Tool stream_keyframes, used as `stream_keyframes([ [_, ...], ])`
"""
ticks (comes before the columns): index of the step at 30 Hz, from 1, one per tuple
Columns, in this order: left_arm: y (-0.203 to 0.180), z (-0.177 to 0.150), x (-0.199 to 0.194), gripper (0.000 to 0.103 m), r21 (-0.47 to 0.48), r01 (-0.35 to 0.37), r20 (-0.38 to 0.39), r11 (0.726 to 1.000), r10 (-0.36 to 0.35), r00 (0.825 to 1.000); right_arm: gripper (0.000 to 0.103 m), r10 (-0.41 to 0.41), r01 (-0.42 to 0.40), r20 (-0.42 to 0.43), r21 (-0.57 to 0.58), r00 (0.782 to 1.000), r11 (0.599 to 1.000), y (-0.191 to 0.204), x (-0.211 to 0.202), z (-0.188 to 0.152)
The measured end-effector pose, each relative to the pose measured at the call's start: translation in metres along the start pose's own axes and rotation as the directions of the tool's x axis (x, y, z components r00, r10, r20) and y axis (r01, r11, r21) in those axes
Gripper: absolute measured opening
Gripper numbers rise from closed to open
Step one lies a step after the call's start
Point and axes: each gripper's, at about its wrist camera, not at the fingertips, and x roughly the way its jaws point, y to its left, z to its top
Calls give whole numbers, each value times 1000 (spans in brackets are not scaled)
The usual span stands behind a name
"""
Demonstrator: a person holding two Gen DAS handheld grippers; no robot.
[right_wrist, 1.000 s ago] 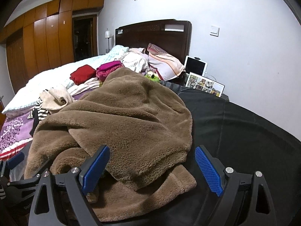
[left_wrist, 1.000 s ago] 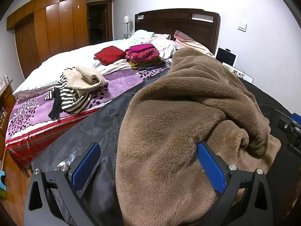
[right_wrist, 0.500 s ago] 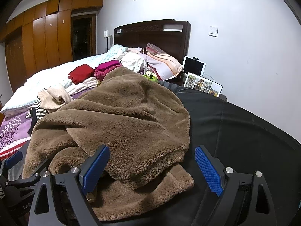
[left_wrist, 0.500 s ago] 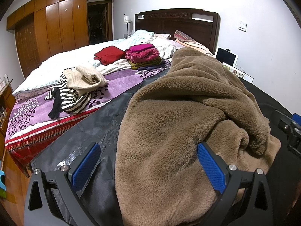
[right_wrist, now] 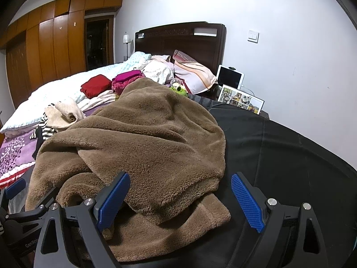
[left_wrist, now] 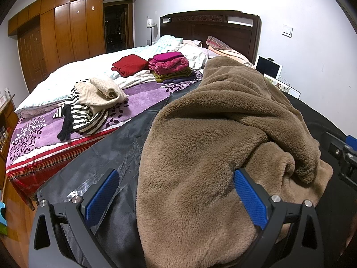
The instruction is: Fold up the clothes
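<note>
- Crumpled brown fleece garment (left_wrist: 212, 138), lying in a heap on a dark grey plastic sheet (left_wrist: 116, 147) spread over the near side of the bed; its folded lower edge faces both cameras.
- Left gripper (left_wrist: 176, 192): blue-padded jaws spread wide, released; the garment's near edge lies between them, and the right pad (left_wrist: 250, 201) sits against the fleece.
- Right gripper (right_wrist: 180, 198): jaws likewise spread, holding nothing; the garment's hem lies between them, with the left pad (right_wrist: 113, 201) beside a fleece fold.
- Stack of folded magenta, pink and olive clothes (left_wrist: 170, 65), well beyond the garment, beside a folded red item (left_wrist: 129, 63).
- Cream knit sweater (left_wrist: 100, 91) resting on a black-and-white striped garment (left_wrist: 87, 118), on the purple floral bedspread (left_wrist: 40, 129).
- White tablet (right_wrist: 229, 76) and photo frame (right_wrist: 241, 99), propped near the dark wooden headboard (right_wrist: 178, 40).
</note>
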Motion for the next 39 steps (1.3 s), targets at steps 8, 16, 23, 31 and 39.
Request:
stream_keyframes([
  [8, 1, 0, 0, 102, -1, 1, -1, 1000, -1, 1000, 94, -3, 3, -2, 2, 1000, 1000, -1, 0, 0],
  [16, 1, -1, 1, 102, -2, 3, -2, 1000, -3, 1000, 94, -3, 3, -6, 1, 1000, 1000, 0, 1, 0],
  [23, 0, -1, -1, 102, 0, 1, -2, 1000, -1, 1000, 94, -4, 4, -8, 4, 1000, 1000, -1, 2, 0],
  [31, -2, 1, -8, 102, 11, 4, 8, 1000, -4, 1000, 94, -4, 4, -10, 4, 1000, 1000, -1, 3, -1],
  [39, -4, 0, -15, 102, 26, 14, 15, 1000, -15, 1000, 94, 23, -22, -77, 12, 997, 1000, -1, 23, -8],
])
